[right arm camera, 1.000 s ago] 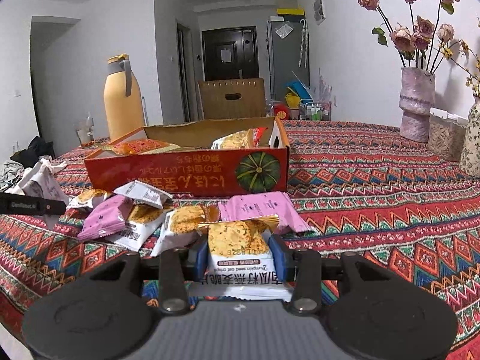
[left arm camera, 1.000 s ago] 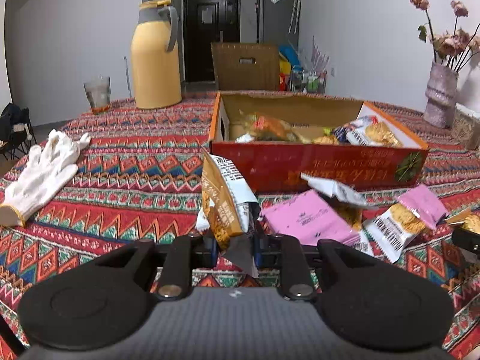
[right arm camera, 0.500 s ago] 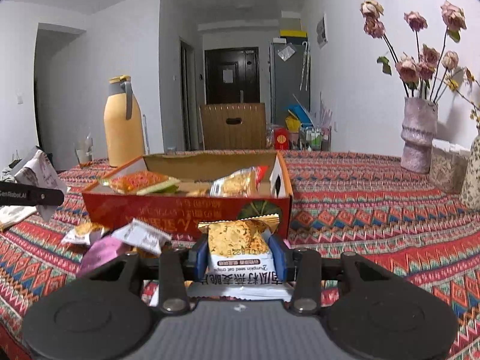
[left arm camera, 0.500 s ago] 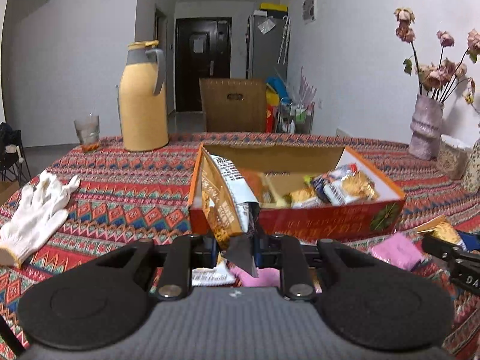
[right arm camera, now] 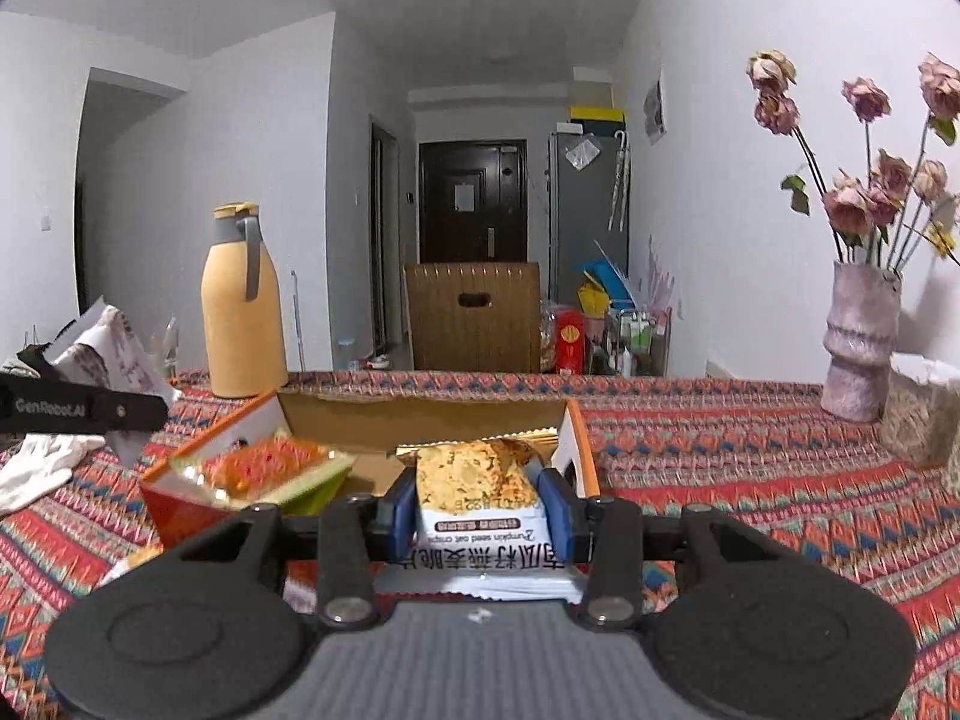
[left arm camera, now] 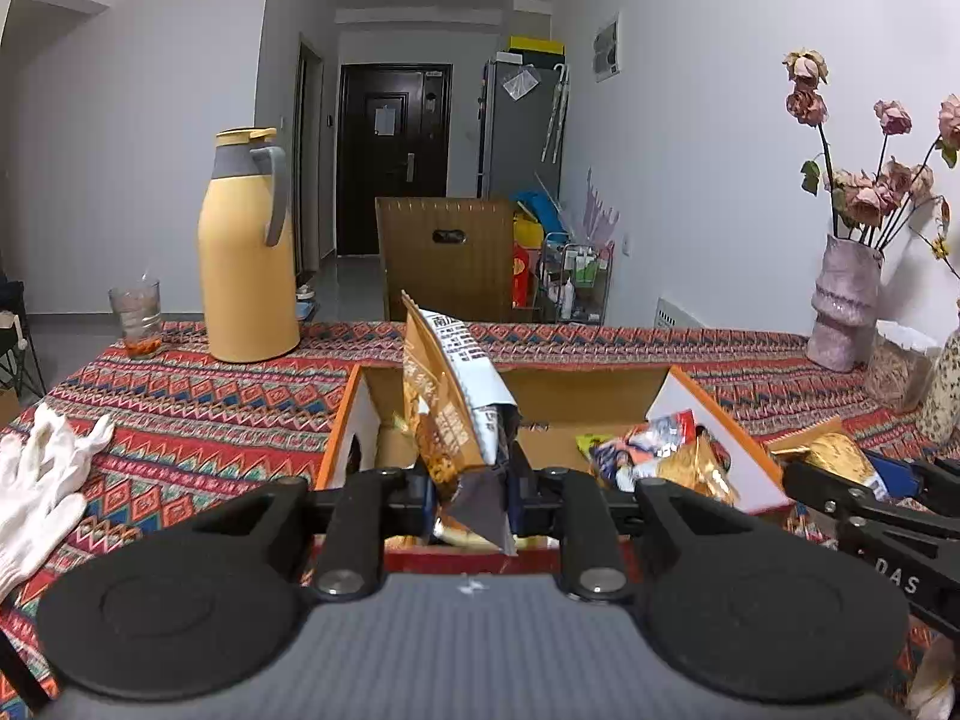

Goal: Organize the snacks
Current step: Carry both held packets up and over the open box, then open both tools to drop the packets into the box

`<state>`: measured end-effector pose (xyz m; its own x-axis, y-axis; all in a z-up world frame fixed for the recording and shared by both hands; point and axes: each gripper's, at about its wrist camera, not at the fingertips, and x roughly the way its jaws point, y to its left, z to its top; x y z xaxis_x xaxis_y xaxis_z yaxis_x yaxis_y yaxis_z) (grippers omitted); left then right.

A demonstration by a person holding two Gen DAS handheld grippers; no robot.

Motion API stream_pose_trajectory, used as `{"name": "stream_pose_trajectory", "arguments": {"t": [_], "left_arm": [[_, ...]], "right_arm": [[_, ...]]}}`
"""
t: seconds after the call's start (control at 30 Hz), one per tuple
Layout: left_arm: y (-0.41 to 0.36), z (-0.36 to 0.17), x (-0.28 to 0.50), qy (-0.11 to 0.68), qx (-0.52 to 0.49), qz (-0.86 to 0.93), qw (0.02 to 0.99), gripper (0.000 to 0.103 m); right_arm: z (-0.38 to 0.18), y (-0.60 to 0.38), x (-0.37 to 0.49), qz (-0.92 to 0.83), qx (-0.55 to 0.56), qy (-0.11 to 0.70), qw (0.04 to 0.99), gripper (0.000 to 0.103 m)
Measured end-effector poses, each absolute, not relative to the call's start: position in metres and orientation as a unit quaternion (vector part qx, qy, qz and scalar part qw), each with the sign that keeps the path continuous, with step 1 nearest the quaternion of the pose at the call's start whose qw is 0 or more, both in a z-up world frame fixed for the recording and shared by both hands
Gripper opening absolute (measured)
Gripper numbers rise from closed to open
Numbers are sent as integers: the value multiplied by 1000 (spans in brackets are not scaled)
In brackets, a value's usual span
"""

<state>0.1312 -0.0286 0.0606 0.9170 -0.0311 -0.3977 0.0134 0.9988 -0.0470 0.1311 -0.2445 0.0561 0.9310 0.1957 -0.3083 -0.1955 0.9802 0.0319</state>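
Note:
My left gripper (left arm camera: 470,489) is shut on an orange and white snack packet (left arm camera: 450,402) that stands upright between its pads, just over the near wall of the orange cardboard box (left arm camera: 714,414). Several snack packets (left arm camera: 660,456) lie inside the box at its right. My right gripper (right arm camera: 480,510) is shut on a white pumpkin seed oat crisp packet (right arm camera: 480,498), held above the box's near right corner (right arm camera: 576,438). An orange and green packet (right arm camera: 264,468) rests in the box's left part. Each gripper shows at the edge of the other's view.
A yellow thermos jug (left arm camera: 246,252) and a glass (left arm camera: 137,318) stand at the table's far left. White gloves (left arm camera: 42,468) lie at the left edge. A pink vase with dried roses (right arm camera: 858,342) stands at the far right. A brown chair back (right arm camera: 474,315) rises behind the table.
Both grippers have risen and moved forward with their packets, from over the loose snacks in front of the box to its near edge. The loose packets have dropped out of view.

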Motion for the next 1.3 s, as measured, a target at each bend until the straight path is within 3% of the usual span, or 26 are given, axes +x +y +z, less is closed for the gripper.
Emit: {"name": "stream_pose_trajectory", "arguments": {"t": [0.4,0.93,1.0,1.07,1.13,1.2,1.27,1.3], "left_arm": [[-40,59,192,201,-24,-8,979,21],[-28,24,227,236,-42,-11,971,21],[-26,24,226,237,-48,-10,970,29],[-23,26,224,232,-50,-4,971,48],[-21,27,222,228,-55,-1,972,63],[-19,29,218,219,-58,8,974,92],[-18,31,212,206,-59,17,977,103],[-18,33,210,202,-59,19,977,103]], "right_arm": [[68,-225,201,107,4,148,983,41],[32,-222,239,98,17,185,978,41],[30,-221,239,97,16,192,977,42],[29,-222,240,92,17,194,977,44],[28,-223,240,83,19,196,977,61],[29,-227,240,72,24,194,978,95],[29,-230,239,67,33,190,979,103],[29,-232,239,65,38,191,979,103]]}}
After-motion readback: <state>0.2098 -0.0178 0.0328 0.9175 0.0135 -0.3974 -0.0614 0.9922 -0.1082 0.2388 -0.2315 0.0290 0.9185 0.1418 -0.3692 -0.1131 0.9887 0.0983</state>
